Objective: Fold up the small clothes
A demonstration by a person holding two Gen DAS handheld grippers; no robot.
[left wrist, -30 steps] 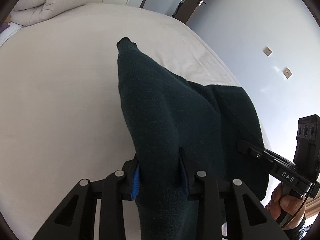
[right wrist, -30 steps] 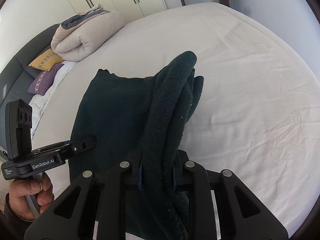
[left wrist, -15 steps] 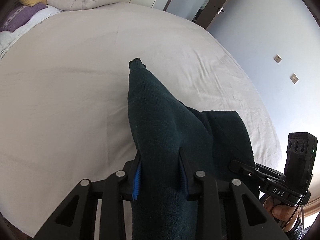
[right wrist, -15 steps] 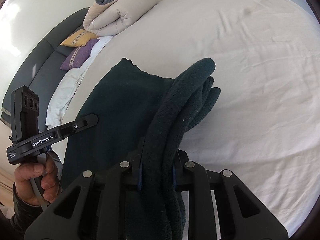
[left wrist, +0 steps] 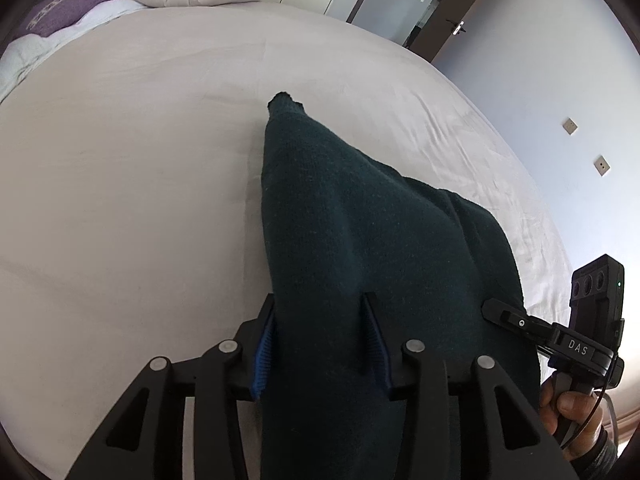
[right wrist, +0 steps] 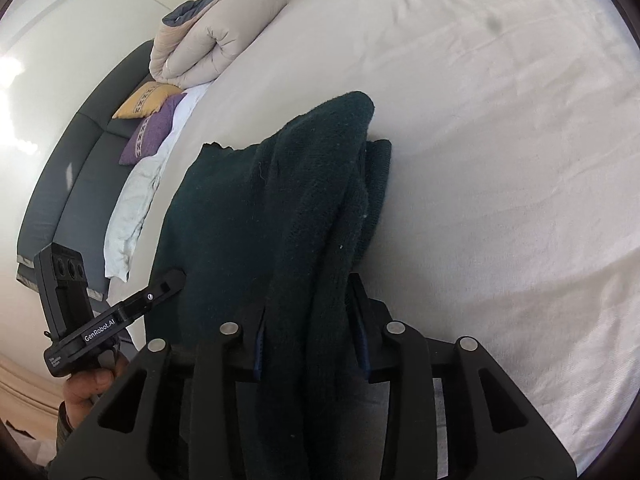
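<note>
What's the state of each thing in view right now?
Dark green garment: held at two spots, far end draped on bed.
Left hand-held gripper: shut on garment.
Right hand-held gripper: shut on bunched garment.
Duvet: rolled up.
Bed sheet: spread, lightly wrinkled.

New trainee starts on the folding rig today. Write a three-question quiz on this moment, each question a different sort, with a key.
1. True or false: the left gripper is shut on the dark green garment.
2. Multiple choice: the far end of the garment rests on
A. a wooden floor
B. the white bed sheet
C. a chair
3. Fill in: beside the rolled duvet, near the headboard, lie a yellow cushion and a ______ cushion.

Key: 1 true. 2 B. 3 purple. The right gripper also clamps a bunched part of the same garment.
</note>
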